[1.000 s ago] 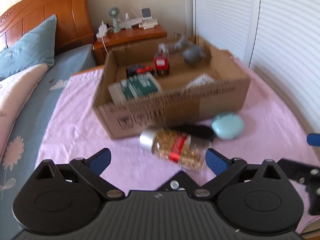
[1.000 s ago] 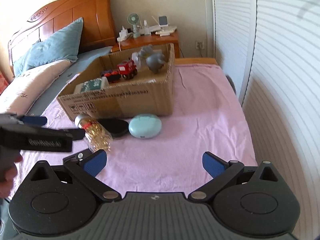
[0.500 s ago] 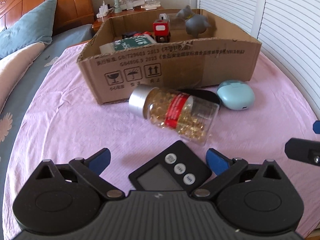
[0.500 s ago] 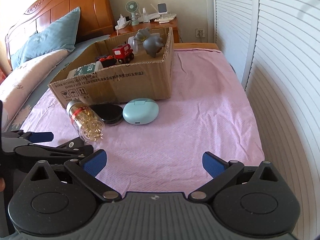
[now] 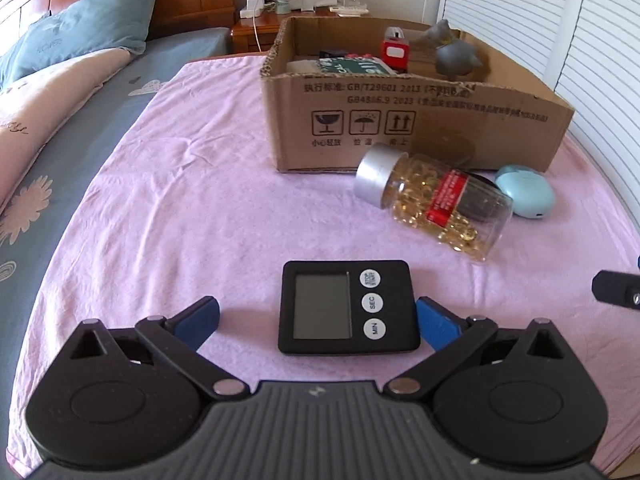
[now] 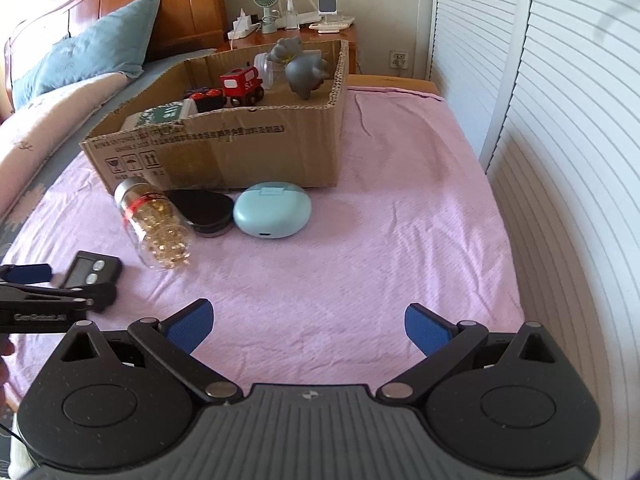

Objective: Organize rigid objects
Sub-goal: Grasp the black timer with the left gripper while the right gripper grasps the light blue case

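Pink cloth [image 5: 192, 200] over bed, carrying everything. Black digital timer [image 5: 347, 307] flat near front edge of cloth, screen up, 3 round buttons on its right side, sitting between blue fingertips [image 5: 198, 318] of left gripper [image 5: 318, 318]; jaws spread wide, right pad just beside timer's right edge, contact unclear, left pad well apart from it. Right gripper [image 6: 310, 326] spread too, nothing between its pads, bare cloth below. Clear capsule bottle [image 5: 434, 200] on its side, silver cap toward box, red label band, yellow softgels inside, lying just in front of cardboard box [image 5: 416, 136]. Black oval case [image 6: 204, 210] behind bottle, touching or nearly touching it, close to box's front wall. Light-blue rounded case [image 6: 272, 214] just beside black case, right of it. Box open-topped, toward far right part of cloth, printed handling symbols on front wall. Inside box: red toy train [image 6: 242, 86], grey figurine [image 6: 300, 66] near far right corner, green-and-white packet [image 6: 166, 114] near left end. Blue pillow [image 5: 92, 28] at head of bed, wooden nightstand [image 6: 320, 34] beyond box with small fan [image 6: 266, 4].
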Demonstrator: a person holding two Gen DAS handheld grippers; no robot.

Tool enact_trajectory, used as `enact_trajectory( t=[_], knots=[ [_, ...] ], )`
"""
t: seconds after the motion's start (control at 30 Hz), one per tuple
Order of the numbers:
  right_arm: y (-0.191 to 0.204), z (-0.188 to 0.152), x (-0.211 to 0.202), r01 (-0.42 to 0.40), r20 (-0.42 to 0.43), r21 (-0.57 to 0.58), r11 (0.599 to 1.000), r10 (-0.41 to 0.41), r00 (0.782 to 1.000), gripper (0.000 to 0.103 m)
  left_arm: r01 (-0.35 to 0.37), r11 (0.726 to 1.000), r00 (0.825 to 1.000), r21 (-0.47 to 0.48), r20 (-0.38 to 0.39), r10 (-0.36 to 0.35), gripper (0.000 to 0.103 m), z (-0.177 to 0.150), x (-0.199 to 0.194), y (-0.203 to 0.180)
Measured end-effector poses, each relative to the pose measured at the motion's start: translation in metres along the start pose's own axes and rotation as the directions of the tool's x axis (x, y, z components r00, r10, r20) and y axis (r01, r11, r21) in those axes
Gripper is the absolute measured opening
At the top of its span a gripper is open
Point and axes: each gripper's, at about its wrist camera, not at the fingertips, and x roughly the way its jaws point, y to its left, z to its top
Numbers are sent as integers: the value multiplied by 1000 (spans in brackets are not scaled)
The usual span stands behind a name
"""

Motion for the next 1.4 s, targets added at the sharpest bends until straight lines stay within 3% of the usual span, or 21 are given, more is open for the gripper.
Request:
enact_trajectory(
  t=[0.43,0.8,1.0,1.4],
  knots=[
    [8,51,24,34,60,-60,998,-31,998,103,44,997,999,56,-1,-44,103,5,4,5],
    [30,81,74,83,35,-84,993,-80,996,103,64,995,998,81,-6,-64,103,6,6,7],
    [29,78,86,109,30,-79,991,-107,994,103,67,994,998,83,-1,-67,103,6,6,7],
    [2,48,61,125,24,-44,991,-124,992,103,63,995,998,79,3,-63,103,4,5,7]
  ],
)
